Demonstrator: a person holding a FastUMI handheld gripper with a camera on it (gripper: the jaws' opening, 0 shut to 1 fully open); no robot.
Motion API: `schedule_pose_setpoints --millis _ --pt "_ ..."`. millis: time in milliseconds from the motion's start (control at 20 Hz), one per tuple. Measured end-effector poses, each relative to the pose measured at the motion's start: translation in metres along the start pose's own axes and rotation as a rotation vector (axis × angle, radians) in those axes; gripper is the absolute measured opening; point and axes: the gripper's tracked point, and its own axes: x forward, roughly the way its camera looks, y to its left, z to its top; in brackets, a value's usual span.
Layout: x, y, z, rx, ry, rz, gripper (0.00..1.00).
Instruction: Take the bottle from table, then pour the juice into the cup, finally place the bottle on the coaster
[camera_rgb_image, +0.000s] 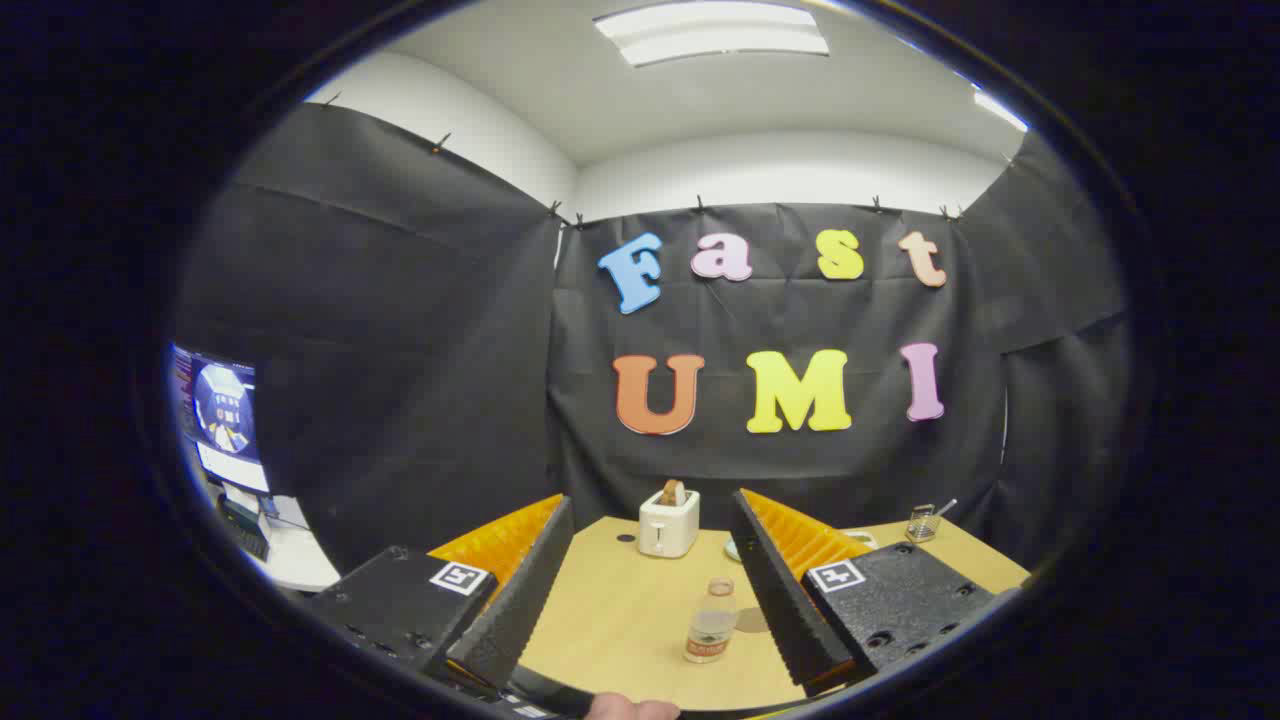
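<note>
Bottle, small and clear with a pale cap, stands upright on the light wooden counter, between the two spread fingers of the hand-held gripper and nearer the right-hand finger, touching neither. The hand-held gripper is wide apart and holds nothing. Beyond the fingers, near the booth's black cloth wall, sits a white toaster with a slice of bread in it, and a small wire basket stands farther off to the right.
</note>
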Motion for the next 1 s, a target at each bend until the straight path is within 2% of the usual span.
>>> schedule_pose_setpoints --millis 1000 --pt "0.002 0.012 -0.021 -0.005 0.032 0.025 1.00"
